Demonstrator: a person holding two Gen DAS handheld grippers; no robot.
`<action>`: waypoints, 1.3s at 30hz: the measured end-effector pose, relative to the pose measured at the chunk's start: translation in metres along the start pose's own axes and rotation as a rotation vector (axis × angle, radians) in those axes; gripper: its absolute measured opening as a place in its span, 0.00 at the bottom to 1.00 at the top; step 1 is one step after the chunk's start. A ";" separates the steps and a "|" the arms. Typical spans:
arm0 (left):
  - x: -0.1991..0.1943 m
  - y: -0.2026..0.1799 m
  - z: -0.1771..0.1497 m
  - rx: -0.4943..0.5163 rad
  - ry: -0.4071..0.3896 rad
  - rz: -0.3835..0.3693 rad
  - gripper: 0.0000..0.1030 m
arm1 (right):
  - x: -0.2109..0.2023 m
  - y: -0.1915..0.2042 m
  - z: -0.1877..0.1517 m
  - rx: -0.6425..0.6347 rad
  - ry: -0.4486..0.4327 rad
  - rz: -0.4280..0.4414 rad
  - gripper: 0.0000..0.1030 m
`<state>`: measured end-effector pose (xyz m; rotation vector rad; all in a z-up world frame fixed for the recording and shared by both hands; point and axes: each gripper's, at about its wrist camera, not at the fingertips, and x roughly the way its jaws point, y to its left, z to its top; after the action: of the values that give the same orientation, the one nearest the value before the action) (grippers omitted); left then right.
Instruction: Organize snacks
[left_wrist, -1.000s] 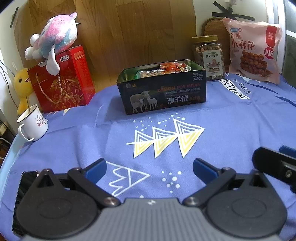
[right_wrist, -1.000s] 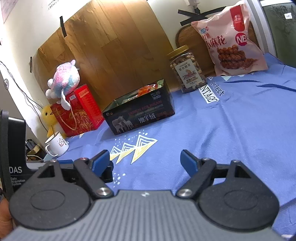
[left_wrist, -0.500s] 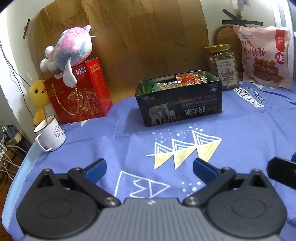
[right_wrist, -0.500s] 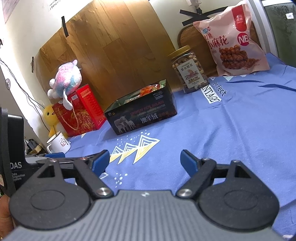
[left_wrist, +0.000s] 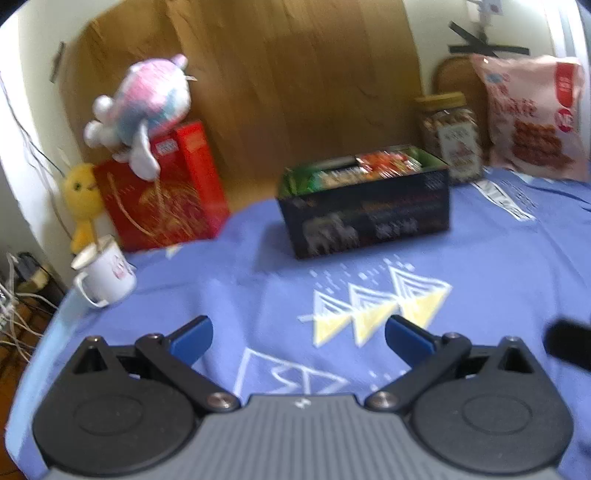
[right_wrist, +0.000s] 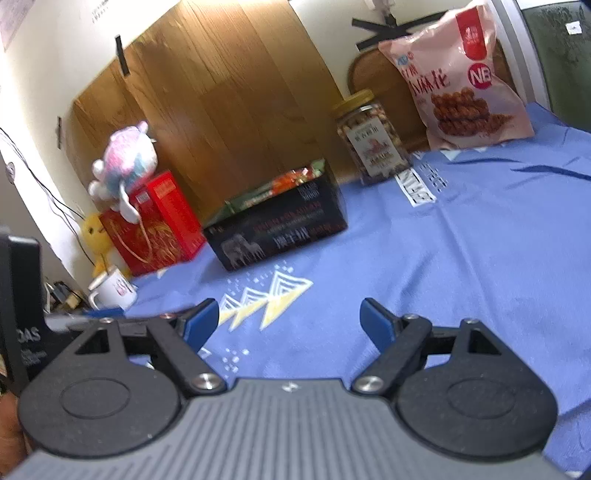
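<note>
The bench (right_wrist: 498, 236) is spread with a blue cloth, and most of it lies bare; the things are ranged along its far edge, against a wooden board (right_wrist: 229, 92) leaning on the wall. Largest among the snacks is the pink bag (right_wrist: 461, 77), propped upright at the far right so its front shows. Just left of it stands a clear jar (right_wrist: 371, 142) with a yellow lid, closed. The dark box (right_wrist: 280, 229) sits nearer the middle, open at the top and already holding small packets, which suggests it is the place where snacks are gathered. To its left a red gift box (left_wrist: 166, 192) carries a plush toy (left_wrist: 144, 107), with a yellow duck (left_wrist: 83, 199) and a white mug (left_wrist: 105, 275) close by. These keepsakes crowd the left side, yet nothing blocks a straight reach to box, jar or bag. The left gripper (left_wrist: 299, 338) hangs over the cloth, spread wide, holding nothing. The right gripper (right_wrist: 290, 319) is likewise wide apart and empty.
</note>
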<state>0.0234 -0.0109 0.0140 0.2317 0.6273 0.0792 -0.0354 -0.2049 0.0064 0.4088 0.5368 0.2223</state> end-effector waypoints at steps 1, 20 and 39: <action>0.001 0.002 0.001 -0.006 -0.007 0.005 1.00 | 0.001 0.001 0.000 -0.007 0.012 -0.002 0.83; -0.009 0.022 -0.009 0.005 -0.069 0.057 1.00 | -0.008 0.012 -0.007 -0.024 0.010 -0.018 0.81; -0.012 0.012 0.000 -0.007 0.021 -0.069 1.00 | -0.020 0.006 -0.003 0.005 -0.037 0.005 0.81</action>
<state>0.0135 -0.0007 0.0240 0.2022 0.6549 0.0177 -0.0543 -0.2052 0.0155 0.4182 0.4999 0.2176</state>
